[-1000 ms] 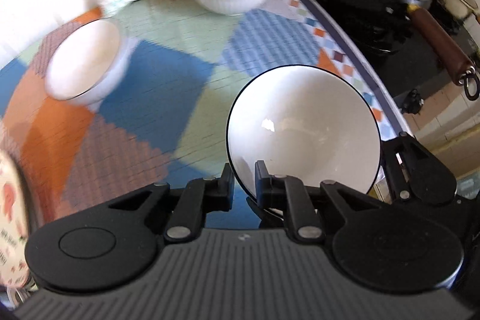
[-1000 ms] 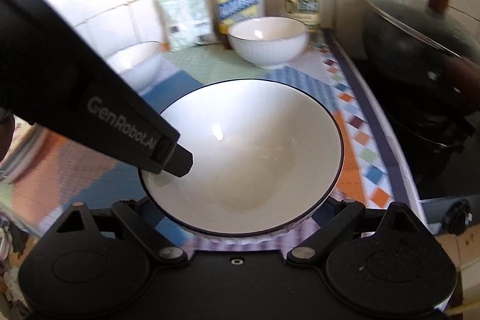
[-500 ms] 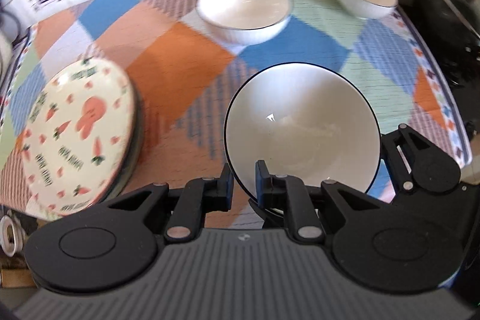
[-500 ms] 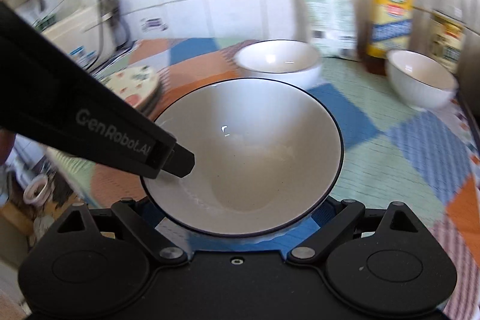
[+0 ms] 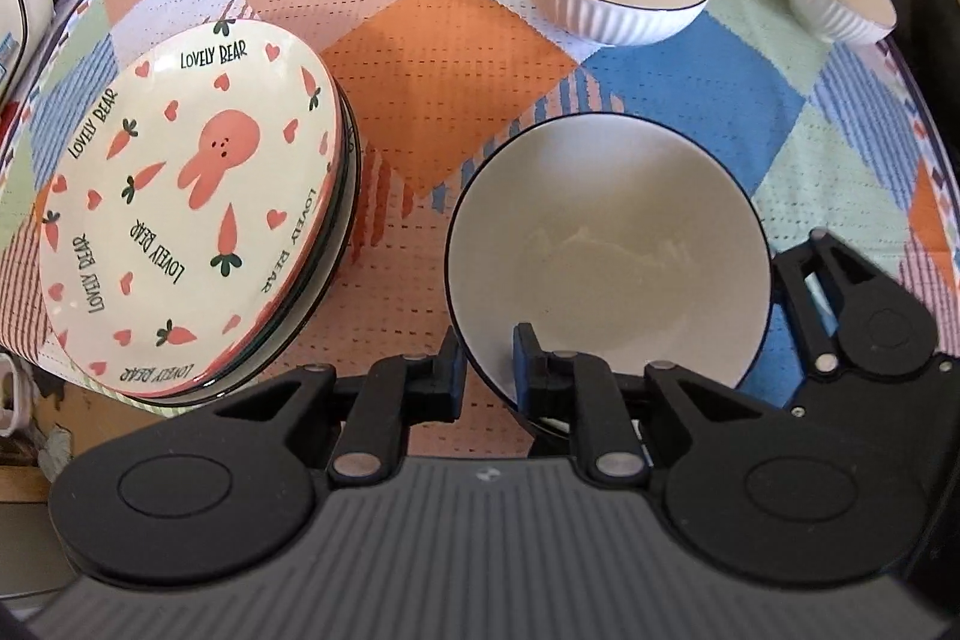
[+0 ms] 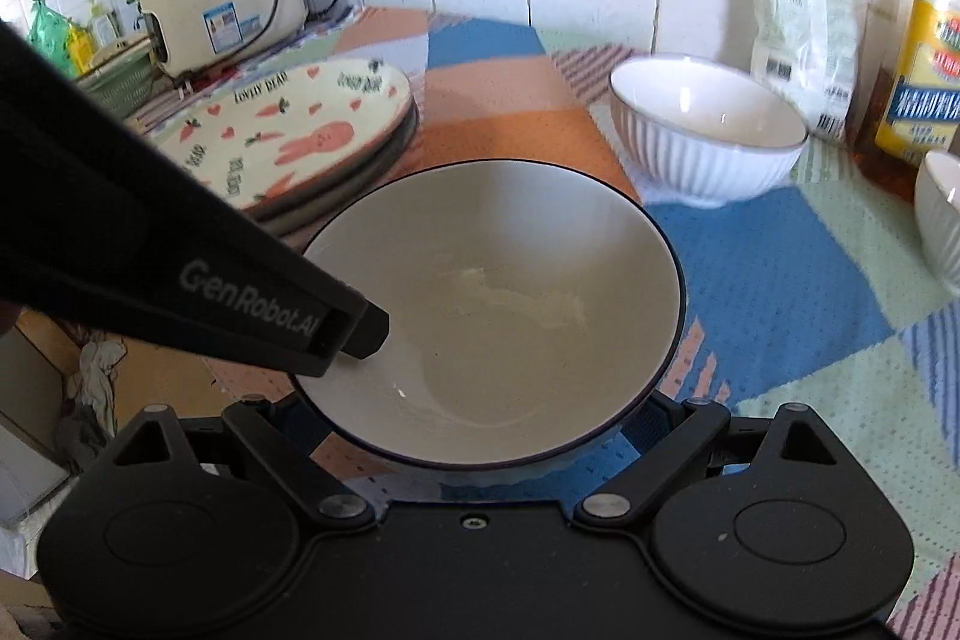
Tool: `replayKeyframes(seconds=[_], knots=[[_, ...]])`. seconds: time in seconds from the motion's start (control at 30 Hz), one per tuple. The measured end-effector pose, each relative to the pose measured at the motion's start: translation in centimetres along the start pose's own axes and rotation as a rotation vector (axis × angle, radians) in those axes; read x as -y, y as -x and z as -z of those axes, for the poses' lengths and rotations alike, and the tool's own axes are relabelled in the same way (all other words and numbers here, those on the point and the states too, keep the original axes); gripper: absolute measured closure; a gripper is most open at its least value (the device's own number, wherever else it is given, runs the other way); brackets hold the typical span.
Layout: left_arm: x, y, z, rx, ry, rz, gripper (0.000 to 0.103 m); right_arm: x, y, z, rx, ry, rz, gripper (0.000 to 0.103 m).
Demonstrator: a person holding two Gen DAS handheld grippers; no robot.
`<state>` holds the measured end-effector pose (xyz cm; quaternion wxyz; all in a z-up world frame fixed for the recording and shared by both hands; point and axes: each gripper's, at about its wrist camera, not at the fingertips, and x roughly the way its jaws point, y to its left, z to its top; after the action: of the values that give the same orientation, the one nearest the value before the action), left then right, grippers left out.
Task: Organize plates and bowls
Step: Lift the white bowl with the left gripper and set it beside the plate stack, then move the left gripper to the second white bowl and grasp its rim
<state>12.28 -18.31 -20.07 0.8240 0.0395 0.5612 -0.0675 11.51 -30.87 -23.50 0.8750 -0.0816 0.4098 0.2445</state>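
Pinching its near rim, the left hand-held gripper (image 5: 487, 370) holds a black-rimmed bowl (image 5: 612, 256) over the counter (image 5: 432, 40) beside the plates (image 5: 180, 220), while it is cradled between the spread fingers of the right hand-held gripper (image 6: 480, 436); whether those press on it cannot be told.
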Motion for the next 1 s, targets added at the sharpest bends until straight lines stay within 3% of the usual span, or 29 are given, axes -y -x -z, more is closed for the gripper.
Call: replayKeyframes(seconds=[0.17, 0.37, 0.63, 0.73, 0.77, 0.8, 0.93, 1.0], knots=[[-0.1, 0.0, -0.3, -0.041, 0.009, 0.014, 0.088, 0.0, 0.4, 0.1, -0.019, 0.031, 0.024, 0.006], [-0.3, 1.5, -0.8, -0.051, 0.006, 0.004, 0.082, 0.6, 3.6, 0.8, -0.012, 0.002, 0.038, 0.006], [-1.1, 4.8, -2.2, -0.021, -0.023, 0.036, 0.08, 3.1, 8.8, 1.1, 0.125, -0.158, 0.02, 0.006], [-1.1, 5.6, -2.9, -0.011, -0.065, 0.048, 0.08, 3.4, 10.1, 0.6, 0.165, -0.179, 0.007, 0.022], [-1.1, 5.8, -3.1, -0.006, -0.082, 0.052, 0.08, 3.4, 10.3, 0.4, 0.169, -0.181, 0.004, 0.036], [-1.1, 6.0, -3.3, -0.001, -0.098, 0.054, 0.08, 3.4, 10.4, 0.2, 0.174, -0.185, 0.008, 0.04], [-1.3, 6.7, -4.5, 0.029, -0.179, 0.069, 0.077, 2.9, 11.2, -0.7, 0.199, -0.224, 0.05, 0.04], [-1.7, 7.0, -5.2, 0.04, -0.215, 0.088, 0.076, 3.1, 11.1, -1.3, 0.188, -0.278, 0.076, 0.034]])
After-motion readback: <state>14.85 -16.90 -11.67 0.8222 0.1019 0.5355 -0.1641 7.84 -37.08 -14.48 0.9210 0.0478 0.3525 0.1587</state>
